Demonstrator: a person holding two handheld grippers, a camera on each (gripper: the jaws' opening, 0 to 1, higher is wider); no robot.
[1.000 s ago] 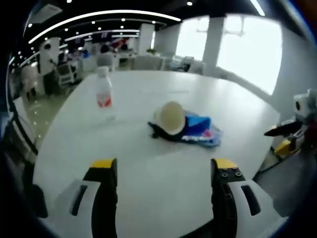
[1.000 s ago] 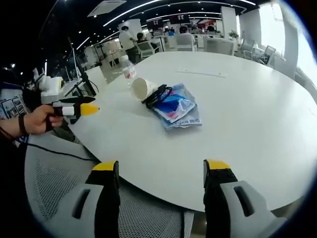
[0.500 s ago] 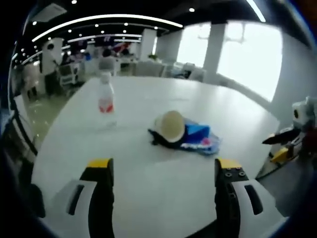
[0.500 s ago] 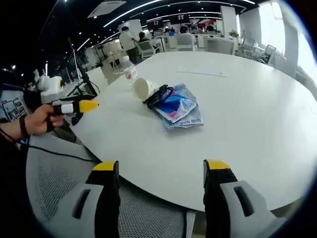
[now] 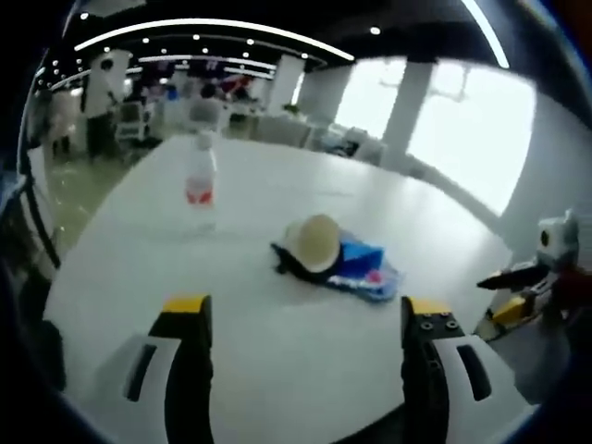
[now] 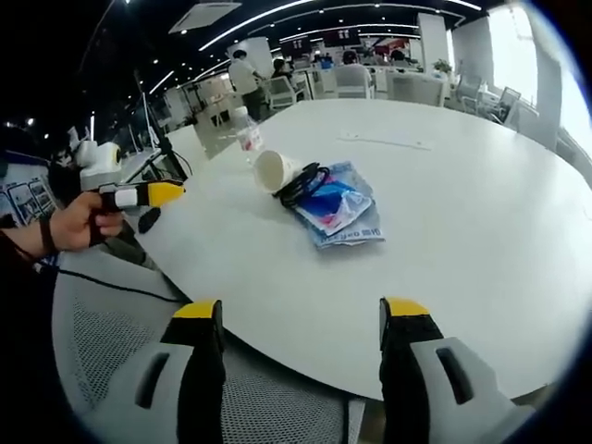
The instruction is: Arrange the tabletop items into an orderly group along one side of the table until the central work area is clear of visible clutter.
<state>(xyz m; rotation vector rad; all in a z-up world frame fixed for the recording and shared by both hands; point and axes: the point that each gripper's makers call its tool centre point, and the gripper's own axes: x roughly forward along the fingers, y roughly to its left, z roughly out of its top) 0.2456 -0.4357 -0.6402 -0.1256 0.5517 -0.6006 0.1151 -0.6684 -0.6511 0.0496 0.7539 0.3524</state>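
Clutter sits near the middle of the round white table (image 6: 481, 213): a paper cup (image 6: 275, 170) lying on its side with its open mouth toward the right gripper view, a black cable (image 6: 302, 180) coiled against it, and under both some flat blue plastic packets (image 6: 340, 211). The cup and cable rest on the packets, so the three make one small heap. A clear water bottle (image 6: 245, 131) with a red label stands upright a little apart from the heap, nearer the far edge of the table in this view.

In the left gripper view the same heap appears from the other side: the cup (image 5: 313, 242) shows its base, the packets (image 5: 363, 266) spread behind it, and the bottle (image 5: 199, 178) stands to the left of them.

The left gripper (image 5: 301, 310) hangs over the near edge of the table with its jaws wide apart and nothing between them. The right gripper (image 6: 301, 314) is also spread and empty, low, over a grey mesh chair (image 6: 102, 338) just beside the table. Seemingly both are held back because no object is chosen yet.

I judge the task is at its beginning, because all the items lie in the central area. The bottle looks the easiest first grasp, being upright and alone.
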